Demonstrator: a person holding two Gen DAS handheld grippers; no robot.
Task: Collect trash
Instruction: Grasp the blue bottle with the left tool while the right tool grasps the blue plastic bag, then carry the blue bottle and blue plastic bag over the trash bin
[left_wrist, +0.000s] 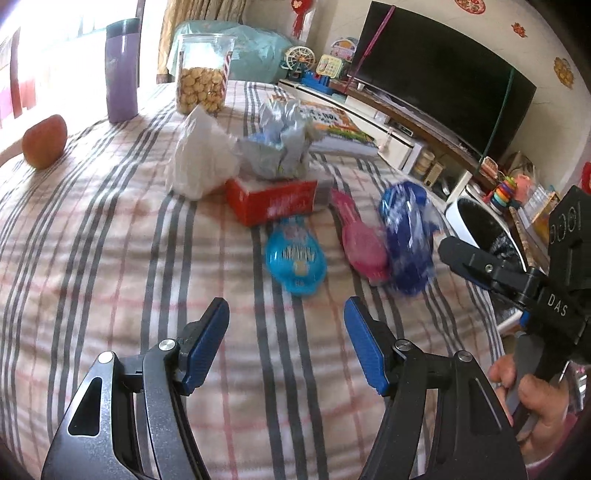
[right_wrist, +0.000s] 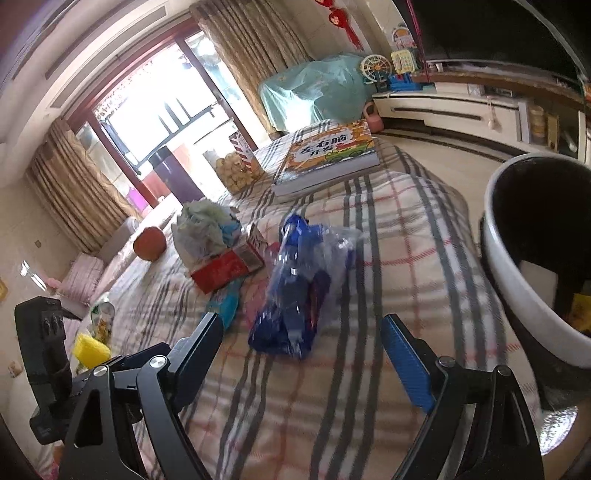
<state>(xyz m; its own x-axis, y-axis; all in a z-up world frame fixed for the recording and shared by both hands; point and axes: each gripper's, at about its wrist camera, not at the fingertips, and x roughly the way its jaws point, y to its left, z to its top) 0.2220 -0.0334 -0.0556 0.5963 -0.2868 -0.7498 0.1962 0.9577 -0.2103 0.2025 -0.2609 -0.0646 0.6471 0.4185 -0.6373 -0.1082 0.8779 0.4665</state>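
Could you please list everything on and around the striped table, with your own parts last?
Blue wrapper: one, crumpled, nearest the right gripper.
Pink wrapper: one, left of the blue one.
Turquoise wrapper: one, before the red box.
Red box: one, mid-table, crumpled packaging on top.
White bag: one, beside the box.
Book: one, orange cover, far edge.
Snack jar: one, clear.
Purple tumbler: one, far left.
Apple: one, red.
Bin: one, white, beside the table.
Left gripper: open, empty.
Right gripper: open, empty.
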